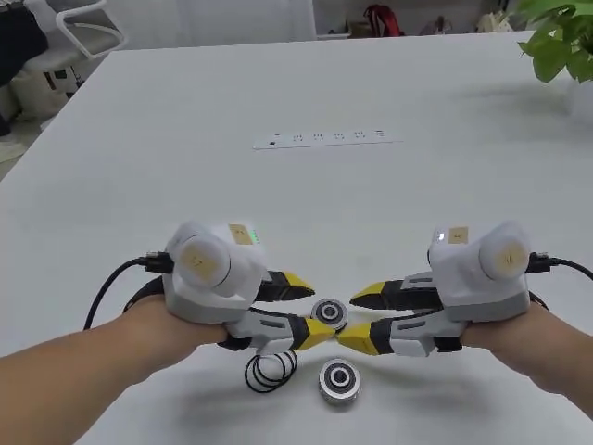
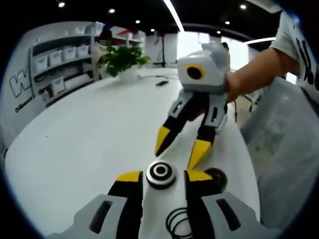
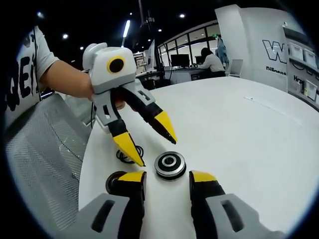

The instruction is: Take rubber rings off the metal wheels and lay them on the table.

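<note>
Head view first: I've got the left tongs and the right tongs pointing at each other low over the white table. Both are spread, and one metal wheel sits on the table right between the two sets of tips. A second wheel stands nearer me, just beside a small heap of loose black rubber rings lying flat on the table below the left tongs. Farther out there's a white power strip, and a plant at the far right corner.

Over to the left gripper view: my jaws are apart, with the metal wheel lying flat between the yellow tips. I can't tell whether either tip touches it. The right tongs come in opposite, spread too, tips just beyond the wheel. The second wheel sits beside the jaw on the view's right, and the rubber rings lie low between the jaw bases.

Right gripper view: jaws wide, metal wheel just ahead of the tips, centred in the gap. The left tongs face me, spread, with one yellow tip close to the wheel. The second wheel is partly hidden by the jaw on the view's left, and the rubber rings lie behind the left tongs' lower jaw.
</note>
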The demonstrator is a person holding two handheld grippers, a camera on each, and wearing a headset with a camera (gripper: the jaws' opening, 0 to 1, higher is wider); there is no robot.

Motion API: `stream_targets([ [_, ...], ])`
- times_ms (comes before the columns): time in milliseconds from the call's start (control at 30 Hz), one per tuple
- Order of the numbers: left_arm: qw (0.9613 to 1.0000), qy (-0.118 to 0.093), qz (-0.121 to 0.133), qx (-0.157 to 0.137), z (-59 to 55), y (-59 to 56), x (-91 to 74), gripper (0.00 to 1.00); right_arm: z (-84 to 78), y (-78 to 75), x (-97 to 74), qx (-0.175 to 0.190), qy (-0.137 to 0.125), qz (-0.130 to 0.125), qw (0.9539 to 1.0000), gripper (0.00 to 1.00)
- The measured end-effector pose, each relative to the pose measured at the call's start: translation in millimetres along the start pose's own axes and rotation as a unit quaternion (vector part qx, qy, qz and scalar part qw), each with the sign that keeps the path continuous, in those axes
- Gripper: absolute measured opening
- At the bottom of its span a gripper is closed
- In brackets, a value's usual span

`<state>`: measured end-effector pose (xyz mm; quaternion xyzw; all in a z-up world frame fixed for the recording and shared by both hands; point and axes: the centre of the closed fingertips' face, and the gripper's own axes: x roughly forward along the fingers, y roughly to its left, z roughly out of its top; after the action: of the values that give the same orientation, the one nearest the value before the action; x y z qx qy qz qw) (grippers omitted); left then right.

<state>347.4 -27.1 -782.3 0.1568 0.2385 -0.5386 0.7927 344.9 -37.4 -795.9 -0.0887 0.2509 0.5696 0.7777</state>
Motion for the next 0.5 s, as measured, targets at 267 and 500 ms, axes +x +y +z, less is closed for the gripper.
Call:
stream_targets([
  [267,1.0,0.002,-0.004,0.001,-0.6,-1.0,4.5,0.29,-1.4,-0.1,0.5,0.002,0.002,0.002,1.0,0.31],
  [500,1.0,0.002,-0.005,0.0,-0.3,-0.5,8.1,0.25,-2.4,-0.2,0.6,0.003,0.003,0.002,1.0,0.31],
])
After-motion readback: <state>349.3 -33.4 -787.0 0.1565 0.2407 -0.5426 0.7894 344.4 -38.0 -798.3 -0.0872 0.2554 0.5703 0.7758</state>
